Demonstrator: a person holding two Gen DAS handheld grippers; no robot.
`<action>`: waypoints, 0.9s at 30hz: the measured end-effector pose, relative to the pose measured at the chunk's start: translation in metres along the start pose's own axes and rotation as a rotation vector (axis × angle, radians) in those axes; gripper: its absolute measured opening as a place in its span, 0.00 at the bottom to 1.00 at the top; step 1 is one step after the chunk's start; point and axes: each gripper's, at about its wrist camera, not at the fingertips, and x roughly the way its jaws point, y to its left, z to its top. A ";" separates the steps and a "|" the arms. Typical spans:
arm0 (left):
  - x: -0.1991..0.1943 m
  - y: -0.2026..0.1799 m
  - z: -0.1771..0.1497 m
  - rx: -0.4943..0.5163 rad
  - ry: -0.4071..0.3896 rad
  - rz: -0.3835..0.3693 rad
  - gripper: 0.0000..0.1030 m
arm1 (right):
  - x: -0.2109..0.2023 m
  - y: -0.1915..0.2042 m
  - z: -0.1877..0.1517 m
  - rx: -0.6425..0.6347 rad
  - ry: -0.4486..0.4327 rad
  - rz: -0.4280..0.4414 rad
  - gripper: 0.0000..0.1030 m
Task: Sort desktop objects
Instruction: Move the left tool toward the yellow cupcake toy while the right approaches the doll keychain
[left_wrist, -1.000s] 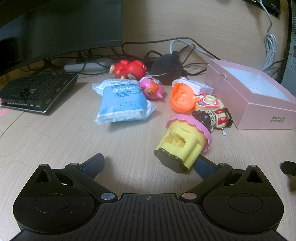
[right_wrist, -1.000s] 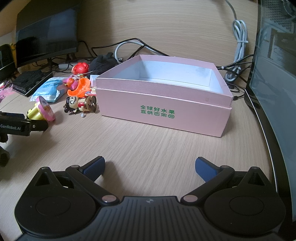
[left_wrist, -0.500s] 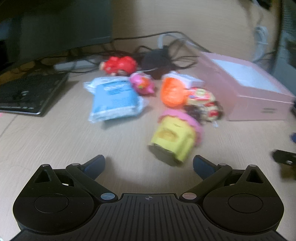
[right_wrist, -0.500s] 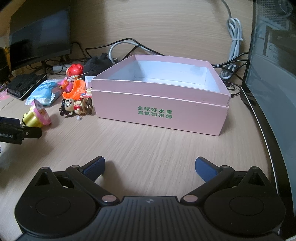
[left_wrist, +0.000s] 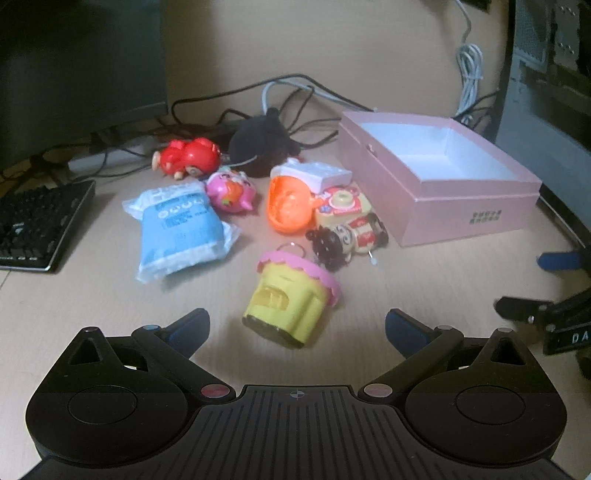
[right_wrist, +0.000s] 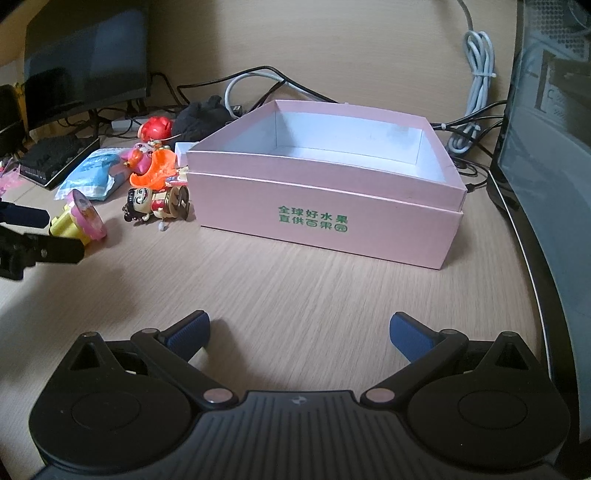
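**Both claws spread wide over a cluttered surface, toys lying beside the pink box**

The left claw (left_wrist: 297, 325) is hovering low over the wooden surface (left_wrist: 92, 302) with its blue-padded fingers spread wide and gripping nothing. Just ahead of it, a yellow toy with a pink frilled rim (left_wrist: 293, 293) is lying tipped on its side, not touching either finger.

Beyond that toy, a cluster of things is sitting together: a blue packet (left_wrist: 181, 229) to the left, a small pink figure (left_wrist: 231, 192) just behind it, a red figure (left_wrist: 188, 158) farther back, an orange shell-shaped toy (left_wrist: 290, 206) with a white piece (left_wrist: 317, 175) resting on top of it, and a wind-up cartoon figure (left_wrist: 347, 229) lying beside the orange toy. A black plush lump (left_wrist: 262, 149) is sitting at the back among tangled cables (left_wrist: 295, 88). A keyboard (left_wrist: 37, 225) is showing at the far left.

The pink box (right_wrist: 325, 206) is standing open on the surface to the right of the cluster, its white interior showing nothing inside, green printed characters facing the right wrist camera.

The right claw (right_wrist: 299, 332) is also standing wide open and holding nothing, pointing at the front wall of the box with bare surface between them.
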 end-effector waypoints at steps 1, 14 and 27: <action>0.000 0.001 0.000 0.003 0.002 -0.001 1.00 | 0.000 0.000 0.000 -0.001 0.002 0.000 1.00; 0.031 -0.010 0.034 0.124 0.023 -0.032 0.72 | -0.005 0.015 0.010 -0.012 0.039 -0.015 1.00; -0.011 0.054 0.033 -0.057 -0.095 0.059 0.21 | 0.020 0.145 0.050 -0.365 -0.191 -0.033 0.74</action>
